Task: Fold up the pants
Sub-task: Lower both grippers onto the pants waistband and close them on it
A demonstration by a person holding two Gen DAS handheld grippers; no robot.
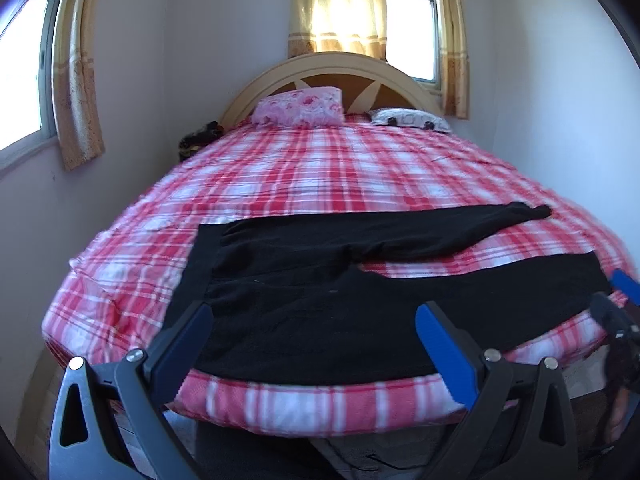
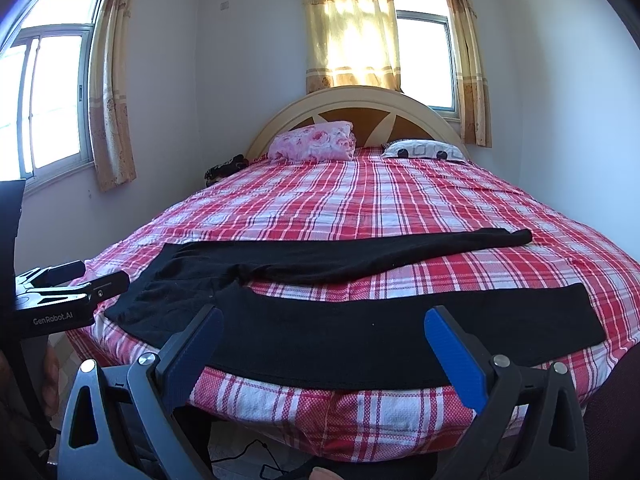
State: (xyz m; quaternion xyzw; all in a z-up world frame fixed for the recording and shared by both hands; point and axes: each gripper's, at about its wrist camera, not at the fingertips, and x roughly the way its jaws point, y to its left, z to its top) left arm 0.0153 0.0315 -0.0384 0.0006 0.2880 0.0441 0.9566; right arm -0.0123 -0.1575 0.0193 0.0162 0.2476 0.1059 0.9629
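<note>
**Black pants spread flat at the foot of the bed, both grippers empty**

While the black pants (image 1: 320, 292) lie unfolded across the near end of the bed (image 1: 320, 168), neither gripper touches them. The waistband sits toward the left, and the two legs run out to the right, parted in a narrow V so that a wedge of the red-and-white plaid sheet (image 2: 400, 208) shows between them. The near leg follows the mattress edge closely; the far leg ends in a tapered cuff farther up the bed.

The left gripper (image 1: 314, 322) hovers in front of the bed edge, near the hip section, with its fingers (image 1: 444, 344) spread wide and nothing between them. The right gripper (image 2: 324, 326) is held before the near leg, its blue-padded fingers (image 2: 456, 348) likewise spread apart and empty. In the right wrist view the left gripper appears at the left, just beside the waistband.

At the head of the bed a pink floral pillow (image 2: 316, 140) and a white patterned pillow (image 2: 426, 149) rest against the curved headboard (image 2: 352, 100). Yellow curtains (image 2: 352, 24) hang over the windows behind.
</note>
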